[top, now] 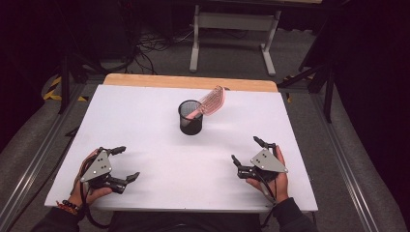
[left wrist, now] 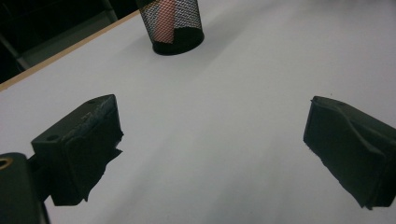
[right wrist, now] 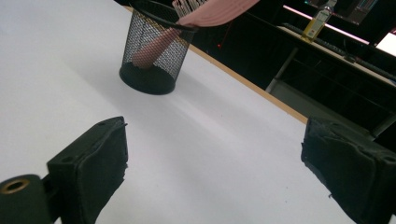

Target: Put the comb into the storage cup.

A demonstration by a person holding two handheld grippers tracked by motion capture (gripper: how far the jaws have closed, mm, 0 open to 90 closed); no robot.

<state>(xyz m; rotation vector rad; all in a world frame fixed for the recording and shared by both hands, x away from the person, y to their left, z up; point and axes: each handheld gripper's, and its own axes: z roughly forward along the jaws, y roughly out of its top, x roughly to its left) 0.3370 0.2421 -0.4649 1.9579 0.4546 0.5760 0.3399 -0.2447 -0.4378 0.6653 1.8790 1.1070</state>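
A black mesh cup (top: 191,117) stands upright on the white table (top: 145,125), a little behind its middle. A pink hairbrush (top: 211,101) stands in it handle down, its bristled head leaning out over the rim to the right. The cup (left wrist: 173,25) and the pink handle show far ahead in the left gripper view; the cup (right wrist: 154,51) and brush (right wrist: 210,14) appear in the right gripper view too. My left gripper (top: 126,163) rests open near the front left edge. My right gripper (top: 247,151) rests open at the front right. Nothing lies between either pair of jaws.
A wooden strip (top: 191,82) runs along the table's far edge. Beyond it stands a white frame leg (top: 195,43) among cables on the floor. Metal rails (top: 338,159) flank the table. A bottle (right wrist: 317,21) stands on a dark bench in the right gripper view.
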